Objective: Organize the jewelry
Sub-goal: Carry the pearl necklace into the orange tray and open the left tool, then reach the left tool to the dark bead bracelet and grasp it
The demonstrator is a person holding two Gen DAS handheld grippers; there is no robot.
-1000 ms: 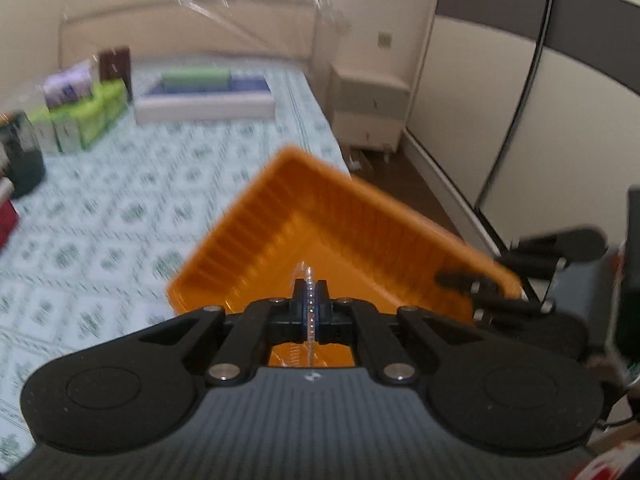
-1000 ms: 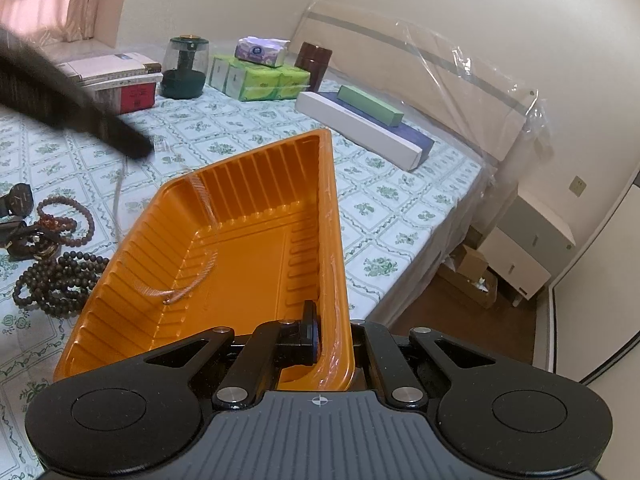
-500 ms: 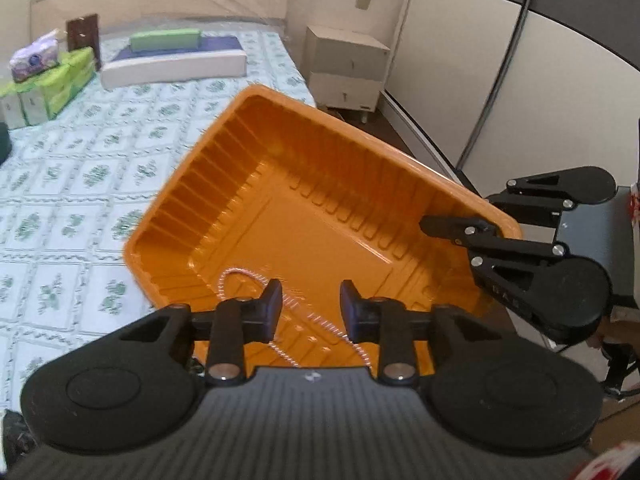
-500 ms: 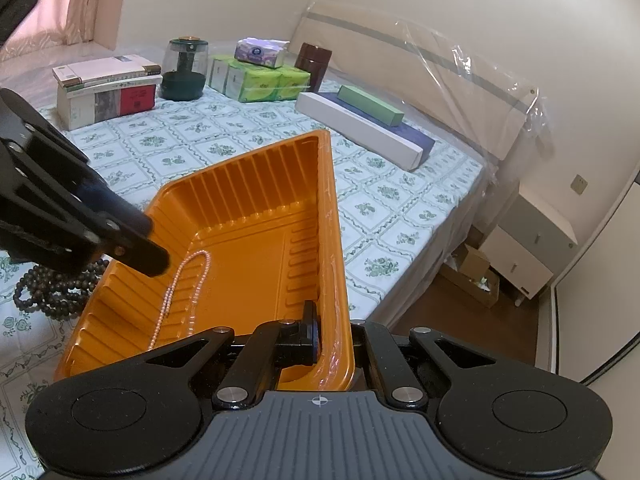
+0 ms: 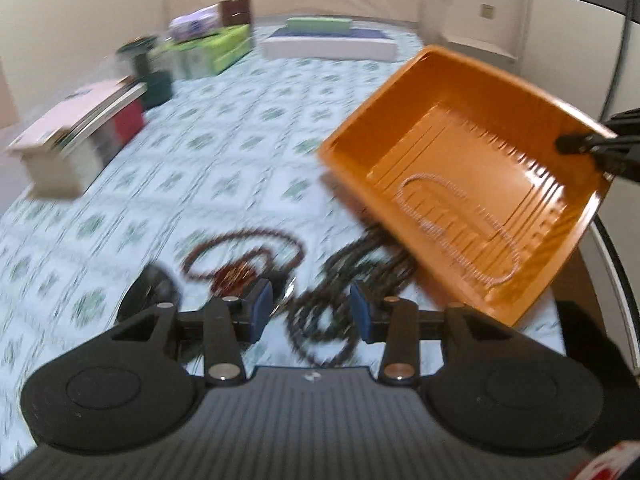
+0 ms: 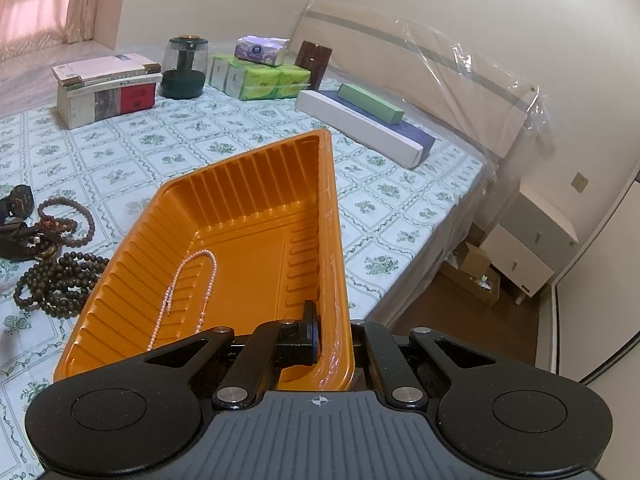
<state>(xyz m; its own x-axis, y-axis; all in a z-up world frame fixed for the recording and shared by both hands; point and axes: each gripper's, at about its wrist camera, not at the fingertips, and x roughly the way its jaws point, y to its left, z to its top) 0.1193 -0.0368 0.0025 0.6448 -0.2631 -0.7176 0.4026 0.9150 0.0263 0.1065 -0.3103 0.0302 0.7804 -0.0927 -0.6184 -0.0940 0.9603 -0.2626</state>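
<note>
Two hand-held grippers work over a bed [image 6: 120, 152] covered in a green-patterned sheet.

Left wrist view, blurred: the left hand-held gripper [image 5: 311, 312] points down at the bed. Its jaws have just been opening and stand partly apart, blue pads [image 5: 262, 305] showing, with nothing pressed between them. Seen through the gap, a heap of dark beads [image 5: 340, 276] lies on the sheet. Just left of it lies a loop of brown beads [image 5: 240, 248], and further left a dark round thing, too blurred to name. On the right, an orange tray [image 5: 432, 92] hangs tilted above the bed's edge. A pearl necklace [image 5: 448, 220] lies looped on its floor. The right hand-held gripper [image 5: 576, 146] reaches in from the right edge and meets the tray's rim. Further back are a stack of books [image 5: 80, 132] and green tissue packs [image 5: 224, 46].

Right wrist view, sharp: the right hand-held gripper [image 6: 316, 340] is clamped on the tray's [image 6: 256, 184] near rim, one finger inside the wall, holding the tray up. The necklace [image 6: 188, 292] lies along the tray's left inner side. To the left on the sheet are the dark beads [image 6: 56, 280], the brown beads [image 6: 72, 220] and a black watch [image 6: 20, 200]. Further back stand the books [image 6: 108, 88], a dark green jar [image 6: 186, 66], tissue packs [image 6: 260, 78] and long flat boxes [image 6: 360, 128] by the headboard.
</note>
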